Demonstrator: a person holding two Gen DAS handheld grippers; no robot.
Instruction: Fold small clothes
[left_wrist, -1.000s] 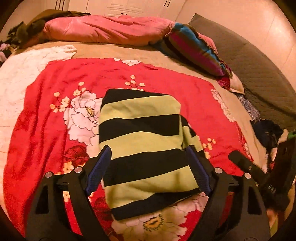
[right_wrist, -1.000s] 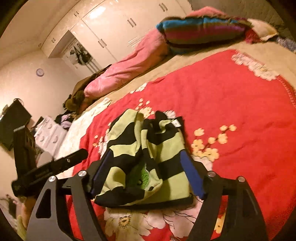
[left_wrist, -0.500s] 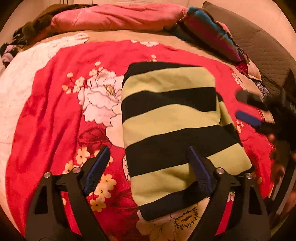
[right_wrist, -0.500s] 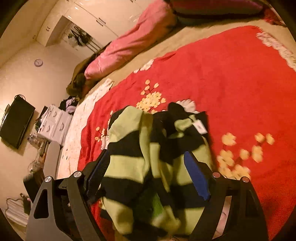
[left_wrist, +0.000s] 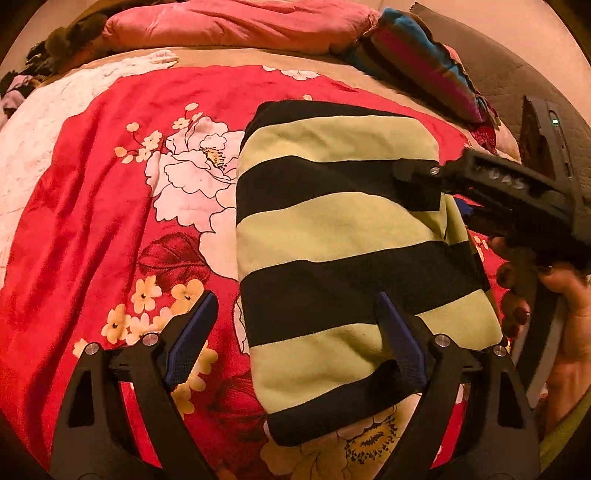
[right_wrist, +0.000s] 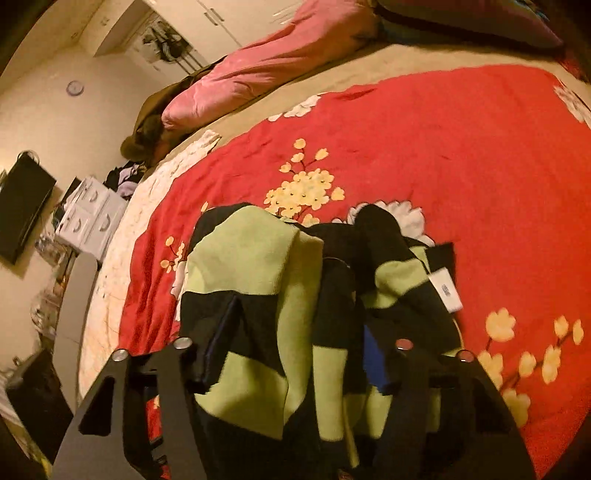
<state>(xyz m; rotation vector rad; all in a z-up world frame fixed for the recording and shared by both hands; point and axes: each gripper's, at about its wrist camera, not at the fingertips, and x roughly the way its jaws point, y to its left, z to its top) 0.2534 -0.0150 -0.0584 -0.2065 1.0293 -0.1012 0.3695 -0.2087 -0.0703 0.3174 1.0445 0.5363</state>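
striped garment (left_wrist: 343, 258) lies on bed (left_wrist: 92, 221), folded. right hand-held gripper (right_wrist: 295, 354), now at its 3 o'clock edge, closing w/ fabric between jaws; left hand-held gripper (left_wrist: 295, 332) spread. next fold imminent.

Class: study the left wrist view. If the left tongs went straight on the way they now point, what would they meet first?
Probably the striped garment: the left tongs stand open, one finger over its near end, the other over the red floral blanket. Depth is unclear.
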